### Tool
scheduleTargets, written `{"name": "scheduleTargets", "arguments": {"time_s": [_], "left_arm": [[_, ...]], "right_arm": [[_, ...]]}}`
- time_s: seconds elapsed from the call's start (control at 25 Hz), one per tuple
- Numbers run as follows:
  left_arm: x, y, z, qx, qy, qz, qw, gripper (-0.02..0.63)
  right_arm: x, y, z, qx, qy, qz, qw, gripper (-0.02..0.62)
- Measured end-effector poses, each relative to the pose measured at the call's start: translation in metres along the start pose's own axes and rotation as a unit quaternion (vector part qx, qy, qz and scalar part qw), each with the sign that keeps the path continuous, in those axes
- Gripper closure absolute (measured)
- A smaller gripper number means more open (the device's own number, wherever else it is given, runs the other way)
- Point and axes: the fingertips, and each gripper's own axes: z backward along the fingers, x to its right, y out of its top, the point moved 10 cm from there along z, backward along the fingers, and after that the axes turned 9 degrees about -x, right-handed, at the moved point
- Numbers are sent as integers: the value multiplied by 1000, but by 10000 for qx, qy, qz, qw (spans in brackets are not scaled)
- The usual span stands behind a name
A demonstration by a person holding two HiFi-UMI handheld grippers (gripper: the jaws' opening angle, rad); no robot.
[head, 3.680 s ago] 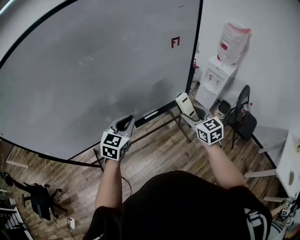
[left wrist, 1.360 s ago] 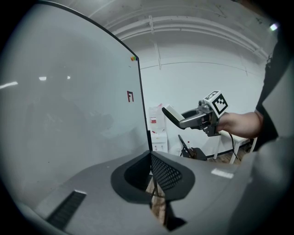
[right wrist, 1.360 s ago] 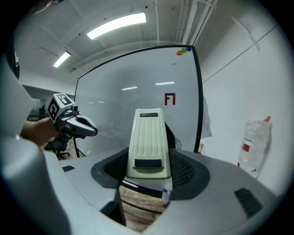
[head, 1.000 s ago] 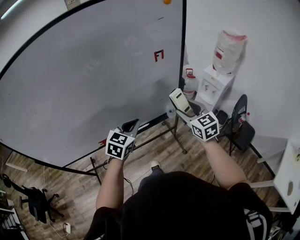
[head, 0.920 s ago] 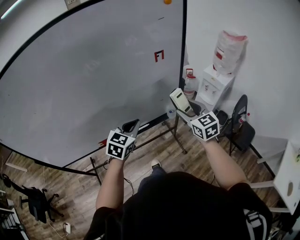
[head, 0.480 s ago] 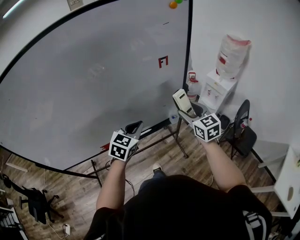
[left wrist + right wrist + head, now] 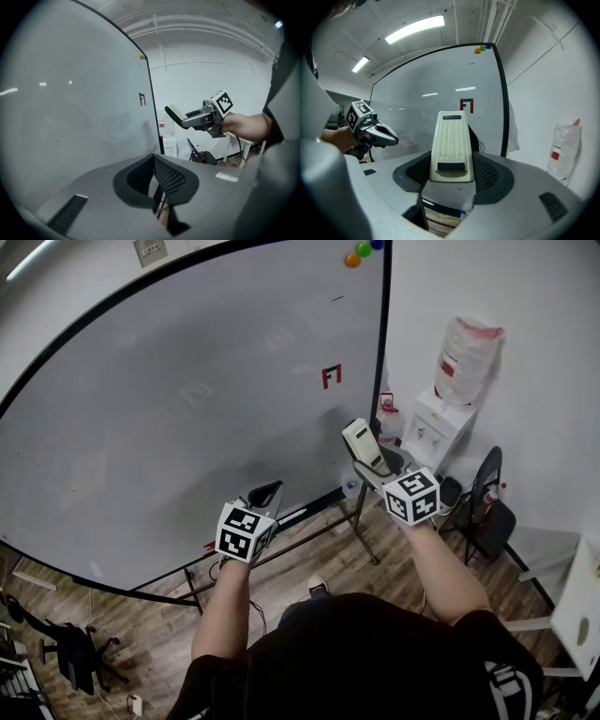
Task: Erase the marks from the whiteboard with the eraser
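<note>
Right gripper [image 7: 451,174] clamps eraser [image 7: 450,136]; left gripper [image 7: 155,182] closed, empty.

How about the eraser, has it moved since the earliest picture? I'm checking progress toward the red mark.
Yes. In the head view the eraser in the right gripper is now nearer the red mark, higher against the whiteboard.

Office: whiteboard [image 7: 169,418], water cooler [image 7: 441,413].

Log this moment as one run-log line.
right tool: shut on eraser | left tool: shut, empty | red mark: on whiteboard, unerased | eraser: apart from whiteboard
</note>
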Motion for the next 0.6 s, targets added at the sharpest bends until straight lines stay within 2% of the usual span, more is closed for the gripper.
{"name": "scheduleTargets", "arguments": {"time_s": [0.6], "left_arm": [[-19, 8, -22, -43, -12, -71, 10000, 594]], "right_arm": [[19, 1, -21, -46, -76, -58, 9999, 341]]}}
